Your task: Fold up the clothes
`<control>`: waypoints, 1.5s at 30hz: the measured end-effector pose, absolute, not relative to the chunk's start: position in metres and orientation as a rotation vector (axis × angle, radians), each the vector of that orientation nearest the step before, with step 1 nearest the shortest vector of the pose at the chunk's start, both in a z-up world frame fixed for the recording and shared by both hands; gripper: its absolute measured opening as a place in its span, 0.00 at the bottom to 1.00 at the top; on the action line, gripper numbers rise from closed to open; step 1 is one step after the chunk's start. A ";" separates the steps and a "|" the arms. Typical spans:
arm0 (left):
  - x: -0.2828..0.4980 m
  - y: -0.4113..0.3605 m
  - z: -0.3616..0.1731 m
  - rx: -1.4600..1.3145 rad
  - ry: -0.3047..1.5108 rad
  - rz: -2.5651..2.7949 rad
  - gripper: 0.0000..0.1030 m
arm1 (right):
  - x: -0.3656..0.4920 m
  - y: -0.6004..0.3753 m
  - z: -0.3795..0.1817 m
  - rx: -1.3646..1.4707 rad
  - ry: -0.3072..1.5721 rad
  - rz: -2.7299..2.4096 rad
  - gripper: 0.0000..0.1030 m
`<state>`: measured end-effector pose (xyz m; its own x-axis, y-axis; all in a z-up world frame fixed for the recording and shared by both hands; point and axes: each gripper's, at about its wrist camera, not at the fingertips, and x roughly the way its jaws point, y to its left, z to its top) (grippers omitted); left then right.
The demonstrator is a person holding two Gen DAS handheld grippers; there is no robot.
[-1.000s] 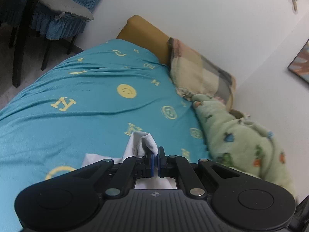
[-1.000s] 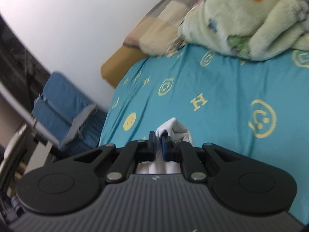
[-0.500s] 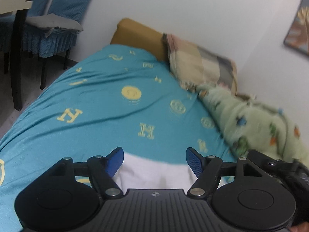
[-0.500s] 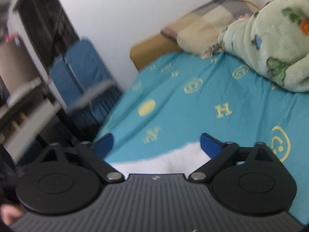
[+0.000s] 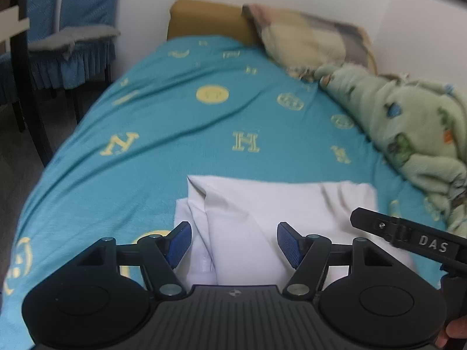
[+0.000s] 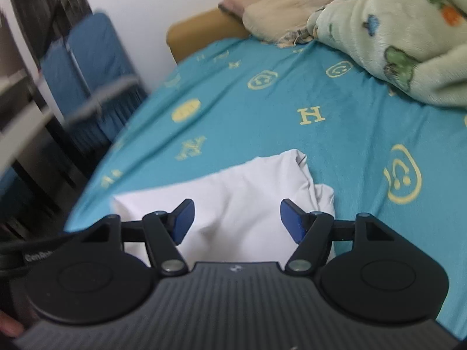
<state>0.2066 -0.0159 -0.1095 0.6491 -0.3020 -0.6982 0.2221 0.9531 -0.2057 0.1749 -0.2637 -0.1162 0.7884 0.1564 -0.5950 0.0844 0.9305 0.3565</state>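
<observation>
A white garment [image 5: 262, 204] lies folded flat on the teal bedspread [image 5: 181, 122], its far edge straight. My left gripper [image 5: 234, 245] hovers over its near left part with the blue pads apart; the jaws are closing a little and the cloth lies below them, untouched. In the right wrist view the same white garment [image 6: 233, 192] shows a bunched corner at its far right. My right gripper [image 6: 236, 220] stands over it with its pads wide, also closing slightly, gripping nothing. Part of the right gripper's black body shows at the right edge of the left wrist view.
A green fleece blanket [image 5: 408, 128] with animal prints is heaped along the right of the bed. A plaid pillow [image 5: 309, 40] leans on the mustard headboard [image 5: 207, 20]. Blue-skirted chairs [image 5: 70, 40] and a dark table leg [image 5: 26, 93] stand left of the bed.
Both grippers were shut on pinched white cloth a second ago; both have let go and opened. The garment now lies flat on the bed, and both grippers have rolled level and dropped slightly.
</observation>
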 end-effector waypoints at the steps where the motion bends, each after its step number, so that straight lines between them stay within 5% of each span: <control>1: 0.198 -0.013 -0.104 -0.107 0.800 -0.308 0.65 | 0.167 -0.262 -0.112 0.365 0.664 0.040 0.66; 17: 0.126 -0.009 -0.114 -0.039 0.845 -0.261 0.63 | 0.105 -0.242 -0.128 0.160 0.779 -0.006 0.65; 24: 0.085 0.015 -0.068 -0.177 0.722 -0.236 0.71 | 0.078 -0.287 -0.106 0.611 0.779 -0.042 0.70; 28: 0.066 0.029 -0.055 -0.369 0.726 -0.293 0.79 | 0.054 -0.308 -0.114 1.005 0.746 0.033 0.87; 38: 0.115 0.041 -0.154 -0.964 1.052 -0.311 0.73 | 0.061 -0.307 -0.175 1.351 0.819 -0.077 0.87; 43: 0.132 0.043 -0.178 -1.075 1.068 -0.266 0.59 | 0.077 -0.310 -0.191 1.382 0.785 -0.162 0.62; 45: 0.133 0.043 -0.179 -1.082 1.059 -0.256 0.51 | 0.081 -0.307 -0.187 1.332 0.796 -0.188 0.42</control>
